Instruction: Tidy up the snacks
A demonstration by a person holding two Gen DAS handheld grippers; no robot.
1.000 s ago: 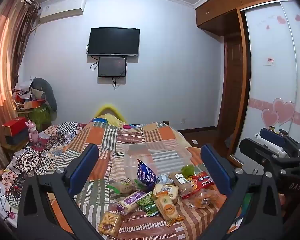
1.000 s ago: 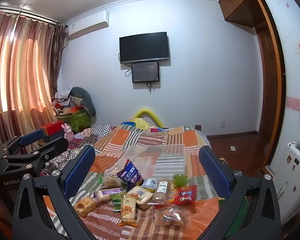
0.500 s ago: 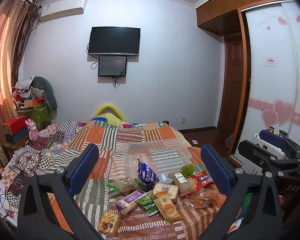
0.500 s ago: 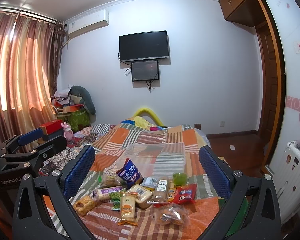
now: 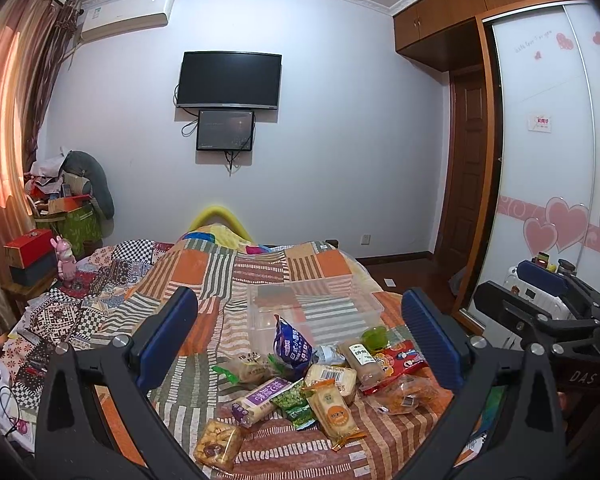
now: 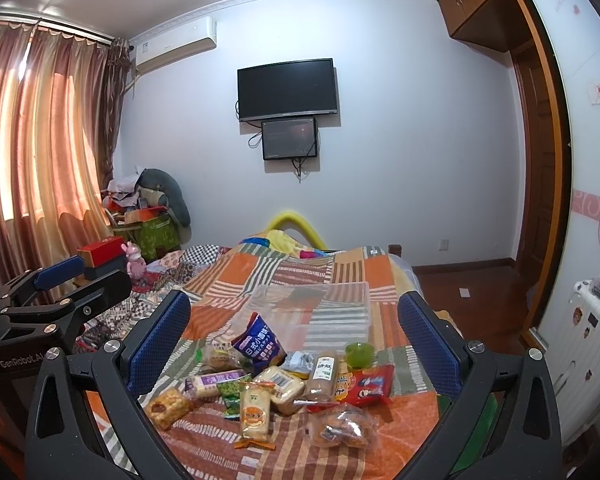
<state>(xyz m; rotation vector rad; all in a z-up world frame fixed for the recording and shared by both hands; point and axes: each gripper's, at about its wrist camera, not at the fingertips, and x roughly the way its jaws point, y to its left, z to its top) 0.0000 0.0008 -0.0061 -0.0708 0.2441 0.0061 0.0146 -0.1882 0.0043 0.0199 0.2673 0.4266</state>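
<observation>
Bare striped quilt (image 5: pixel 204 364) lies open at lower left of the left wrist view, beside the snack pile (image 5: pixel 320 376) crowding the centre. Behind the pile the clear bin (image 5: pixel 316 304) blocks the way; beyond it, open quilt fills mid-frame up to the wall.

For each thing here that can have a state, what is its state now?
left gripper: open, holding nothing
right gripper: open, holding nothing
clear plastic bin: lidless, apparently empty
blue snack bag: upright, against the bin
green cup: upright
television: off
curtains: drawn
</observation>
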